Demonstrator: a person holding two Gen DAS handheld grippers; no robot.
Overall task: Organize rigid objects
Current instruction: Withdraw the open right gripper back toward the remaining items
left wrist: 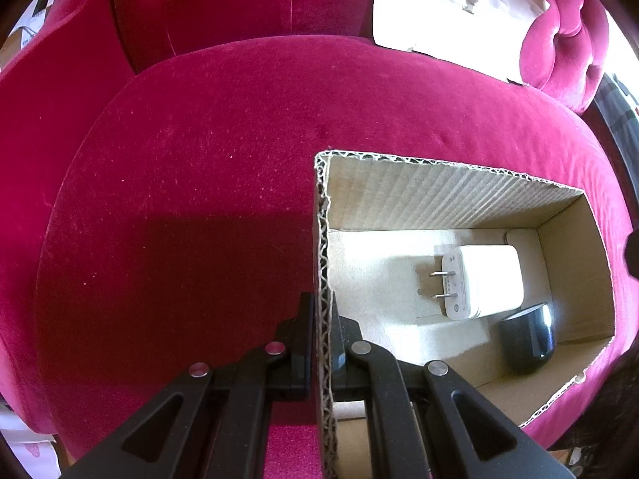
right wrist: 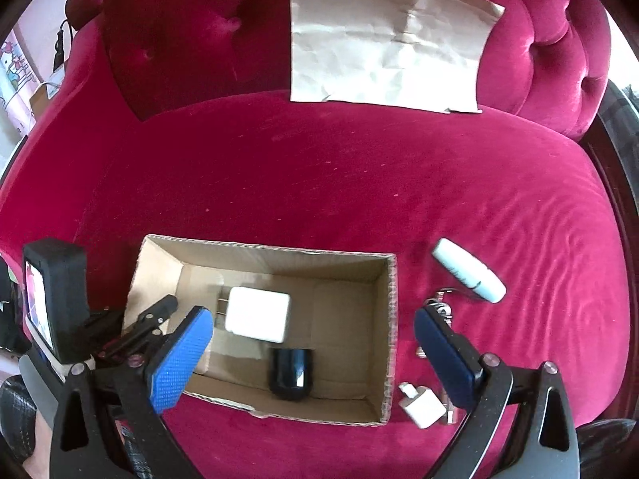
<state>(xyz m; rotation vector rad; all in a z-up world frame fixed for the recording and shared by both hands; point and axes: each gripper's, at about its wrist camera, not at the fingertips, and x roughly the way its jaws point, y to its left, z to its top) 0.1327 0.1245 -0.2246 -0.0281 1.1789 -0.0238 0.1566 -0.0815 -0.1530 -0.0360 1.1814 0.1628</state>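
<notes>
Pinching the cardboard box wall with the clenched left gripper to steady it on the sofa seat; hovering the right gripper, spread wide and empty, above the white charger and dark mouse inside.

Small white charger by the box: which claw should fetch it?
Right. The right claw is open above the box, close to the small white charger outside it; the left claw is shut on the box's wall, steadying it.
</notes>
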